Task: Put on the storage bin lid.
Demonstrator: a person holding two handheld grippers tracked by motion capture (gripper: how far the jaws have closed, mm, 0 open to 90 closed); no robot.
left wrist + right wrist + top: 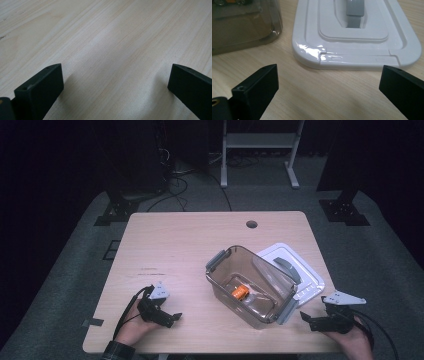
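Note:
A clear brownish storage box [250,285] with grey side latches stands lidless on the table's right half. An orange toy [240,292] lies on its floor. The box's white lid [295,270] with a grey handle lies flat just behind and right of it, and fills the far part of the right gripper view as the lid [357,37]. My left gripper [167,319] rests open on bare wood at the front left, its jaws wide apart with nothing between them [116,85]. My right gripper [312,322] is open at the front right, pointing at the lid's near edge [329,85].
The wooden table [180,250] has a round cable hole [251,224] near its far edge and a small tape mark [92,322] at the front left corner. Dark stands, cables and a white frame sit on the grey carpet beyond the table.

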